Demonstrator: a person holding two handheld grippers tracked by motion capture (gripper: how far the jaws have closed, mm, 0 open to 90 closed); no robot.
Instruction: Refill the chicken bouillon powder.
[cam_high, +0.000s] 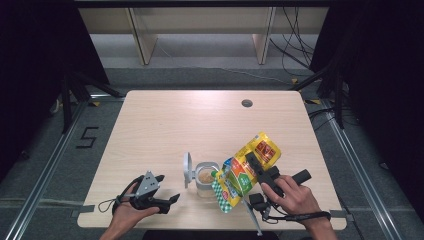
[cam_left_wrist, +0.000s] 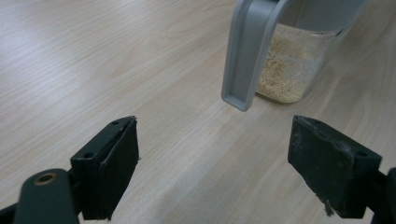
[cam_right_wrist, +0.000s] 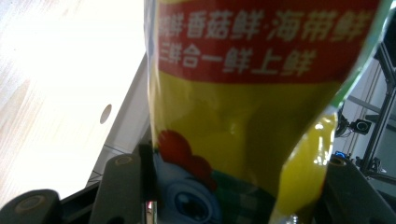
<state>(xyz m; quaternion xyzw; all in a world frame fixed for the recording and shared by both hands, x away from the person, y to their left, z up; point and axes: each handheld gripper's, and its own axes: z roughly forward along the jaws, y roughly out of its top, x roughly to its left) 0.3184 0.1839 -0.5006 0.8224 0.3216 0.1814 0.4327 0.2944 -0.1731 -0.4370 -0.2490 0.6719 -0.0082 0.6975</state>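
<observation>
- My right gripper (cam_high: 257, 170) is clamped on the yellow bag (cam_high: 247, 170); in the right gripper view the bag (cam_right_wrist: 243, 121) sits squeezed between both jaws.
- The bag is tilted, lower end down and to the left, its green checked corner right above the mouth of the clear jar (cam_high: 205, 179).
- The jar stands on the wooden table (cam_high: 200, 125) near the front edge, between my two hands. Its grey lid (cam_high: 187, 169) is flipped up at the jar's left side.
- Pale tan granules (cam_left_wrist: 280, 74) cover the bottom of the jar.
- My left gripper (cam_high: 167, 197) rests low at the table's front left, jaws spread wide with nothing between them.
- In the left gripper view the jar (cam_left_wrist: 292, 60) and hanging lid (cam_left_wrist: 247, 56) lie just ahead of my open jaws, not touching.
</observation>
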